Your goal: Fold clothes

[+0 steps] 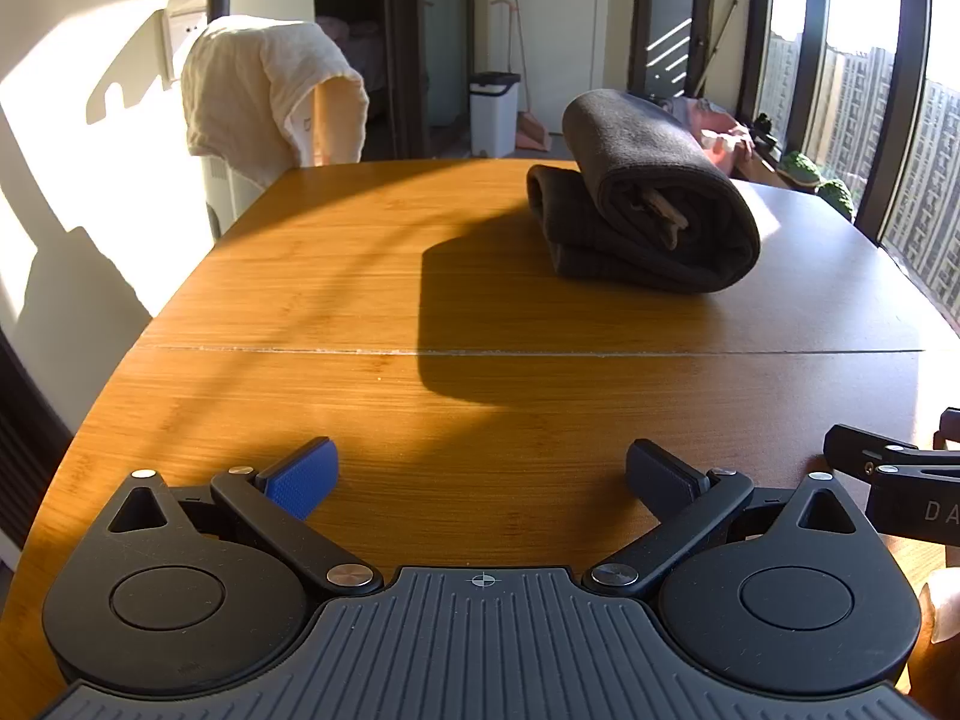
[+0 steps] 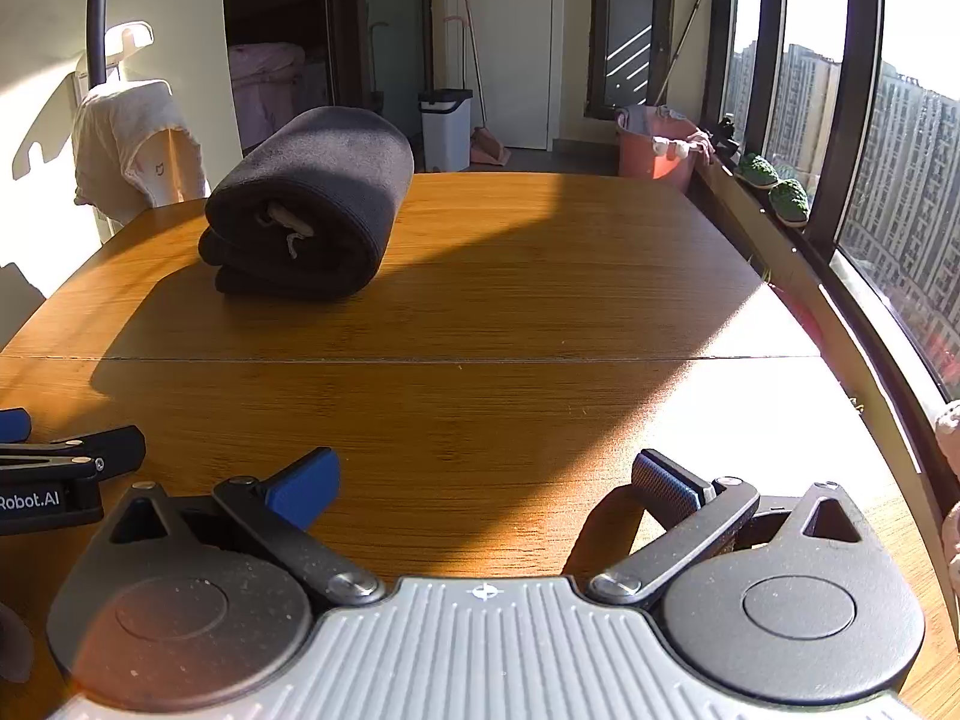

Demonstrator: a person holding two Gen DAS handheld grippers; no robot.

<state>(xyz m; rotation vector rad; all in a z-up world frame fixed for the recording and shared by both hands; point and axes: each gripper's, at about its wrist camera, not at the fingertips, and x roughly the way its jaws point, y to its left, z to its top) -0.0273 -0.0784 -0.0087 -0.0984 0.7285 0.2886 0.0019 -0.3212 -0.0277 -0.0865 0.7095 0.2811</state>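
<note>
dark grey folded clothes point(image 1: 645, 198) sit rolled and stacked on the wooden table point(image 1: 360, 312), beyond the table's centre seam and well apart from both grippers. the left gripper point(image 1: 482, 474) hovers on the near side of that seam, its blue-padded fingers point(image 1: 306, 477) spread wide with nothing between them. the right gripper point(image 2: 485, 477) is just beside it, also on the near side of the seam, spread and empty. a cream towel point(image 1: 264, 90) hangs beyond the table's far edge.
</note>
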